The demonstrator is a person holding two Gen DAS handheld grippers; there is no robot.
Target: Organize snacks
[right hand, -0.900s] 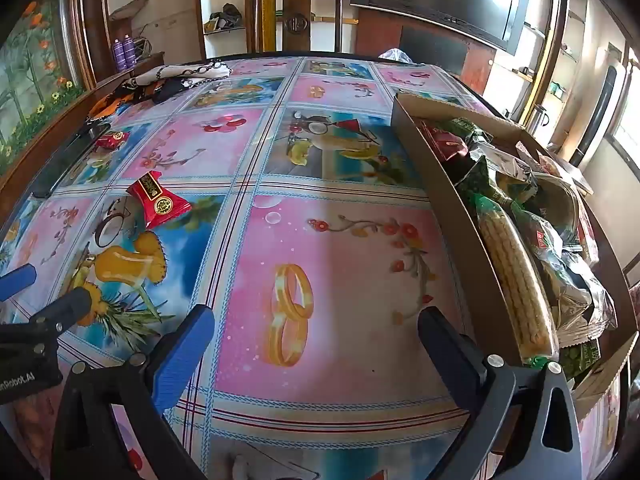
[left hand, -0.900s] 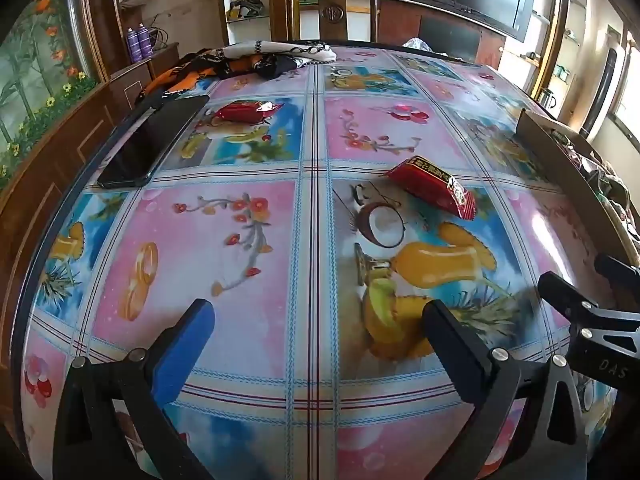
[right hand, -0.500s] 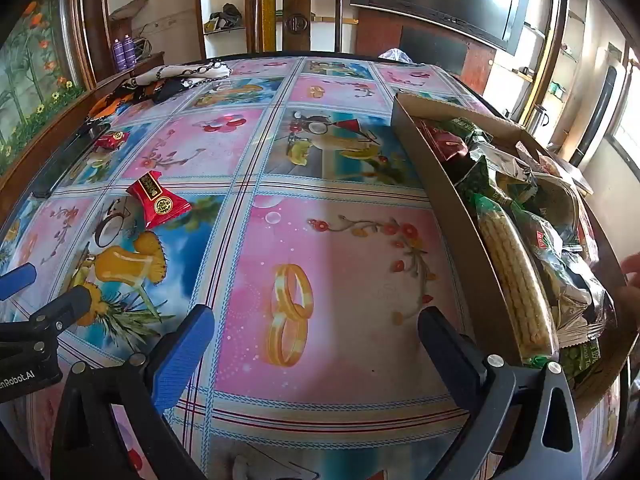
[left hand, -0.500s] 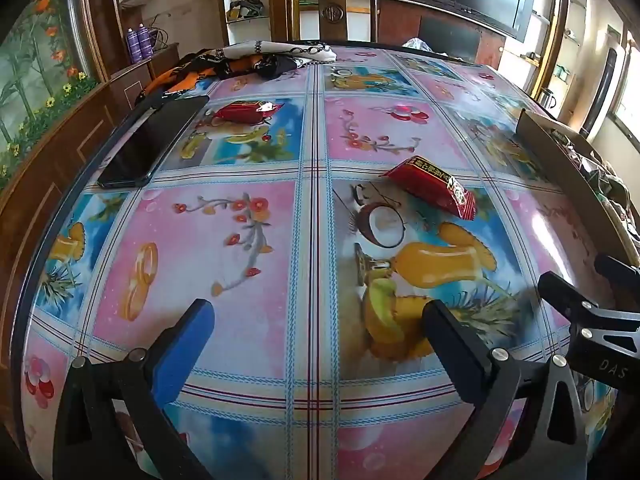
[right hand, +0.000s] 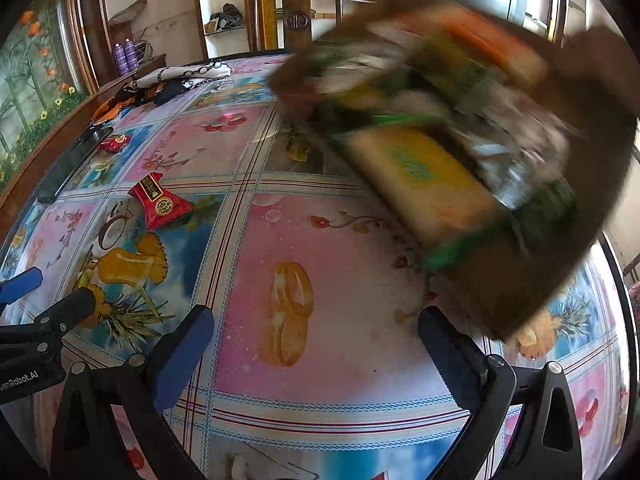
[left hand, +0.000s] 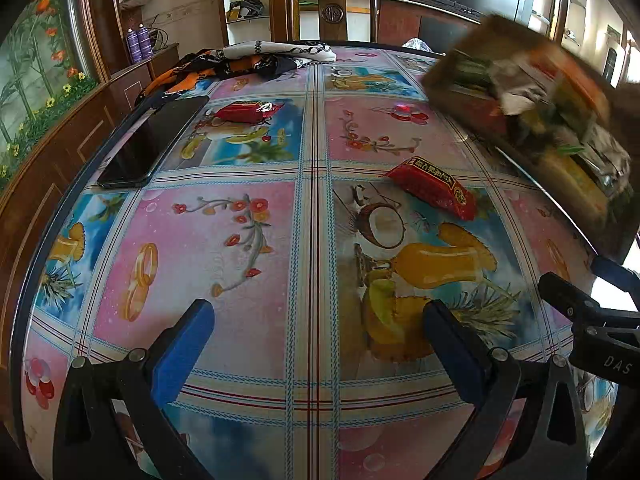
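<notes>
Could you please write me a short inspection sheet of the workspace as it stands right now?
Surface: round table under a glossy fruit-and-flower printed tablecloth.
Job's things: brown cardboard box of mixed snack packets, blurred, tilted above the table's right side; flat red foil snack packet lying near the middle; second, crumpled red snack packet farther back.
Clutter: black smartphone at the left edge; orange, black and white patterned cloth at the far edge.
Grippers: left claw open, empty; right claw open, empty.
Cables: nothing seen on the table.
Surroundings: dark wooden chair; two purple bottles on a sideboard.
</notes>
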